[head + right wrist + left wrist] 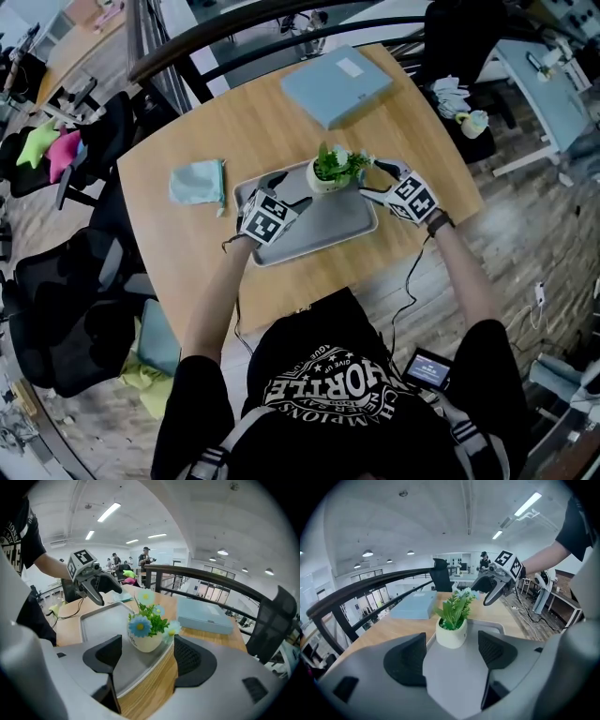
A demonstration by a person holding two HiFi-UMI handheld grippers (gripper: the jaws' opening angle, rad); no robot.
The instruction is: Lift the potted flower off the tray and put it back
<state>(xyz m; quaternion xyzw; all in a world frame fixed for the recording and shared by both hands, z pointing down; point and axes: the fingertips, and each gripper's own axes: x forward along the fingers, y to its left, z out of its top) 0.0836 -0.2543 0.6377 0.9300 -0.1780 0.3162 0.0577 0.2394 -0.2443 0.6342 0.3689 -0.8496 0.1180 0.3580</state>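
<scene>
- The potted flower (336, 170), a cream pot with green leaves and pale blue blooms with yellow centres, is seen upright on the grey tray (323, 233), close to the rim farthest from the person.
- Dark lettering is noted on the pot's side in the right gripper view; it is too small to be read.
- The left hand-held gripper (284, 185) is held released: its jaws stand apart, and in the left gripper view the pot is seen ahead of the pads, not touched by them.
- The right hand-held gripper (377, 178) is likewise released, with its jaws wide apart. The pot is framed just beyond its pads and is not pressed by either.
- The two grippers are pointed at the pot from opposite sides, each angled downward; each is visible in the other's view.
- The tray is set on a wooden counter (253, 127), roughly at its middle.
- A crumpled pale teal cloth (199, 181) is recorded on the counter, just beside the tray's left end.
- A flat light blue box (336, 86) lies at the counter's far side, well apart from the tray.
- Black office chairs (66, 309) are observed to the left of the counter.
</scene>
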